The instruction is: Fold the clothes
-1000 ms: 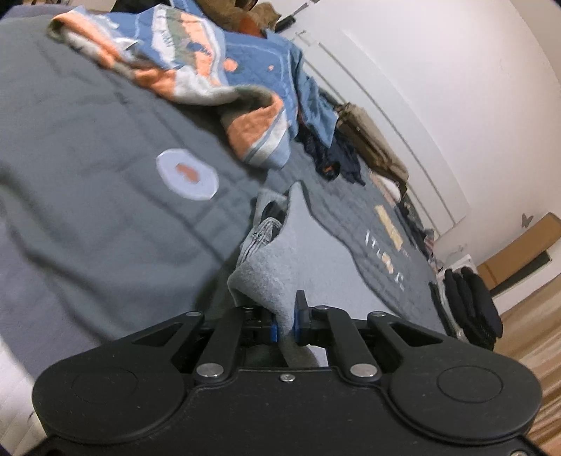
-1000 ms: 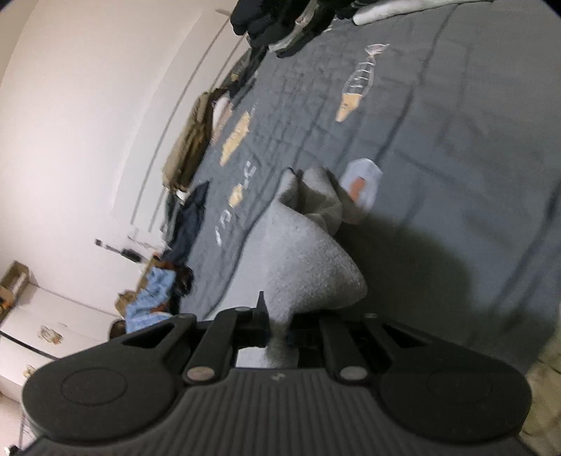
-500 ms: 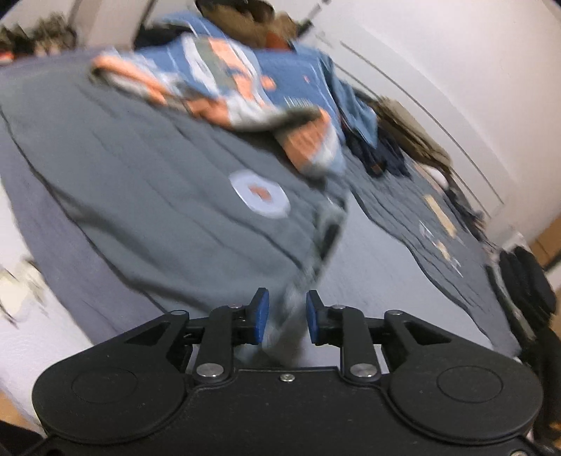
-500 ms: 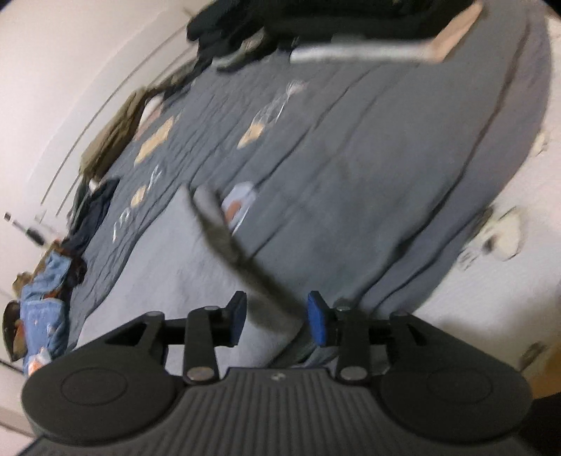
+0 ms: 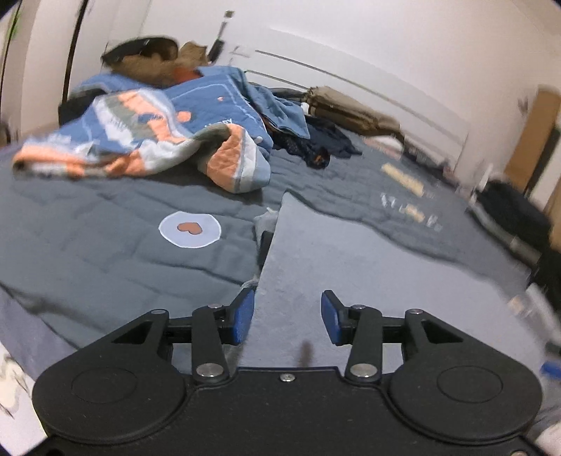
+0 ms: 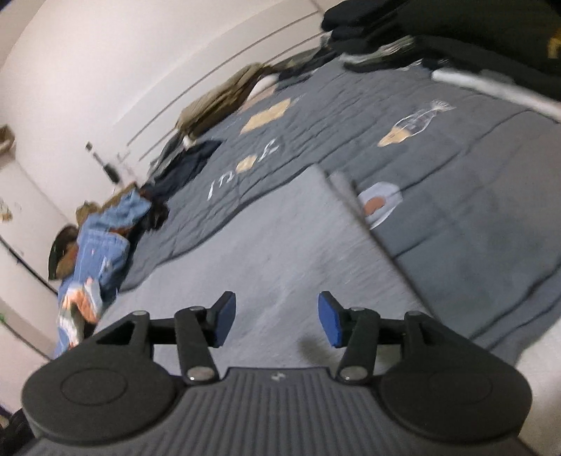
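A light grey garment [image 5: 350, 266] lies spread flat on the dark grey quilt [image 5: 105, 252] of a bed. My left gripper [image 5: 287, 317] hovers over its near left edge, open, with nothing between the blue pads [image 5: 243, 315]. In the right wrist view the same grey garment [image 6: 273, 252] stretches away from me, its straight right edge running toward the quilt [image 6: 473, 228]. My right gripper [image 6: 277, 319] is open above the garment's near part, holding nothing.
A blue and orange patterned blanket [image 5: 157, 136] is heaped at the far left of the bed. Dark clothes [image 5: 315, 143] and a tan garment [image 5: 350, 108] lie by the wall. A black clothes pile [image 6: 455, 31] sits at the far right. The bed's near edge [image 6: 536, 354] drops off.
Both grippers were shut on bunched grey cloth a second ago. They have since opened and let go, and the garment now lies flat on the quilt.
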### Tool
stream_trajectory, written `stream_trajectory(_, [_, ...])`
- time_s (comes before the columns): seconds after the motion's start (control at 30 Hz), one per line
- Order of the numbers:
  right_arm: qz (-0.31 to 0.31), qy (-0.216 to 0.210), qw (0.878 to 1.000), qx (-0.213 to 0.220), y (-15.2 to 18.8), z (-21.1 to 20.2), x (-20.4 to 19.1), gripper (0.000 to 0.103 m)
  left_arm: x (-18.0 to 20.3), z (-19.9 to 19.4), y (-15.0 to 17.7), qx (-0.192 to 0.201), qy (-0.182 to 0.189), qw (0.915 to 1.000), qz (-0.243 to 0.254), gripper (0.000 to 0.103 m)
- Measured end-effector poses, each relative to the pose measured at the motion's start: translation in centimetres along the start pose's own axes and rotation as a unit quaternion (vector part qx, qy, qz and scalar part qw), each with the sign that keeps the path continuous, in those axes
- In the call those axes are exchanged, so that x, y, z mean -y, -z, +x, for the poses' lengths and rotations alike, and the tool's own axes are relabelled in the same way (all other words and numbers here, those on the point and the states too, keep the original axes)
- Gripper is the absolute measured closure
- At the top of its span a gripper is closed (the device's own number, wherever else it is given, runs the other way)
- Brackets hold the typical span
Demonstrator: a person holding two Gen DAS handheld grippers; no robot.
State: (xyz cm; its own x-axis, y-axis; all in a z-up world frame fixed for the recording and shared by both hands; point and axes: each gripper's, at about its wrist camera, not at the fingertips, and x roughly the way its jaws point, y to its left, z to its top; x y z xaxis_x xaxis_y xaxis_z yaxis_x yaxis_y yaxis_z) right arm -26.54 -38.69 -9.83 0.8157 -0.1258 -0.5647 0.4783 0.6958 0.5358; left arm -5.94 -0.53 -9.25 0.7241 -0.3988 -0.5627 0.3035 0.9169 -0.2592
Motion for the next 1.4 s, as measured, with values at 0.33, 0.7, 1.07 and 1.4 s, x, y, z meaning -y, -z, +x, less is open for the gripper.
stream_trajectory(0.33, [0.018,0.053,0.998,-0.040,0.8,3.5,1.1,0.048,-2.8,1.5,0.9,-0.052,0.013,0.9972,-0.053,0.098])
stream_trajectory(0.7, [0.002,0.071,0.996,-0.050,0.7,3.7,0.3,0.048,-4.9,0.2,0.4,-0.079,0.027,0.9903,-0.111,0.095])
stream_trajectory(1.07, [-0.011,0.021,1.000,-0.015,-0.1,1.9,-1.6,0.040,-4.2,-1.6,-0.6,-0.022,0.132,0.9828,-0.127,0.062])
stream_trajectory(1.4, [-0.003,0.070,0.997,-0.031,-0.2,4.2,0.0,0.037,-4.0,2.2,1.0,-0.081,0.093,0.9841,-0.128,0.055])
